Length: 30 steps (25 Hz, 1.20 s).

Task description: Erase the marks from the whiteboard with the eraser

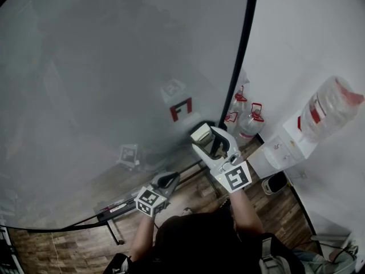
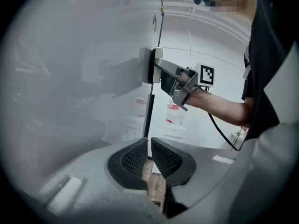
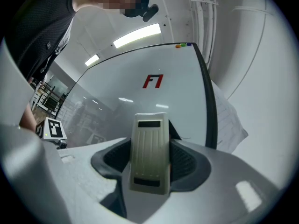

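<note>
Two grippers: right gripper [image 1: 212, 141] clamped on the eraser [image 1: 201, 133] against the whiteboard [image 1: 102, 67] near the red mark [image 1: 181, 111], left gripper [image 1: 169, 179] (jaws pretty much together) holding nothing.

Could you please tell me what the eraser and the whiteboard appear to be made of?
The eraser looks like moulded plastic, cream and matte, with ribbed grooves. The whiteboard has a smooth glossy coating that mirrors ceiling lights; its core cannot be told.

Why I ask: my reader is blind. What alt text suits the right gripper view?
The right gripper clamps a pale eraser between its jaws, pointed at a whiteboard bearing a red mark. A black frame edges the board at right.
</note>
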Tool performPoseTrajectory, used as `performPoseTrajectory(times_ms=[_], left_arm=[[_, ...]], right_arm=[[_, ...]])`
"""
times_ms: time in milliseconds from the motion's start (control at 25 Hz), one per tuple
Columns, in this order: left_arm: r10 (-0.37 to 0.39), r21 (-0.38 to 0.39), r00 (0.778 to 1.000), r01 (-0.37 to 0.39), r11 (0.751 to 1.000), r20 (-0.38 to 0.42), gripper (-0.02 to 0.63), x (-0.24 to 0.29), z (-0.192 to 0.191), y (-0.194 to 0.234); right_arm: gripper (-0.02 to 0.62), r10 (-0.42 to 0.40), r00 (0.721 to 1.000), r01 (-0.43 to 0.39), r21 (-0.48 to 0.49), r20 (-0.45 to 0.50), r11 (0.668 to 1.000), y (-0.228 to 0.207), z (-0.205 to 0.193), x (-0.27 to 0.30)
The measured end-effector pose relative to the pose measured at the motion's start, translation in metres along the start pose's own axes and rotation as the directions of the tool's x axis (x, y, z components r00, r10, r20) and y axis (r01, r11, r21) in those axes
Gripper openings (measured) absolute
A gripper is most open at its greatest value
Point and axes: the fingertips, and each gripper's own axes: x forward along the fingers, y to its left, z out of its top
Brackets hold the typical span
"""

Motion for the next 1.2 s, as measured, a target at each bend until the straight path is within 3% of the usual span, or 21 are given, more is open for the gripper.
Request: performPoseTrajectory(times_ms=[320, 640, 880, 1080, 1200], left_arm=[[-0.021, 0.014, 1.0, 0.021, 1.0, 0.002, 0.034, 0.002, -0.006, -0.001], [-0.012, 0.013, 1.0, 0.012, 1.0, 0.01, 0.034, -0.017, -0.014, -0.005], [0.006, 0.012, 1.0, -0.006, 1.0, 0.009, 0.034, -0.032, -0.021, -0.002], [0.013, 0.008, 1.0, -0.013, 1.0, 0.018, 0.034, -0.042, -0.02, -0.003], [0.014, 0.006, 1.0, -0.014, 1.0, 0.014, 0.034, -0.046, -0.024, -0.004]], right_arm=[[0.255, 0.015, 1.0, -0.015, 0.009, 0.014, 1.0, 0.016, 0.0, 0.006], [0.255, 0.072, 0.997, -0.073, 0.019, 0.022, 0.997, 0.056, 0.004, 0.013], [0.256, 0.071, 0.997, -0.071, 0.021, 0.017, 0.997, 0.059, 0.001, 0.014], [0.256, 0.078, 0.997, -0.078, -0.002, -0.015, 0.997, 0.063, -0.003, 0.01], [0.256, 0.099, 0.992, -0.102, -0.029, -0.082, 0.994, 0.073, -0.021, 0.005]])
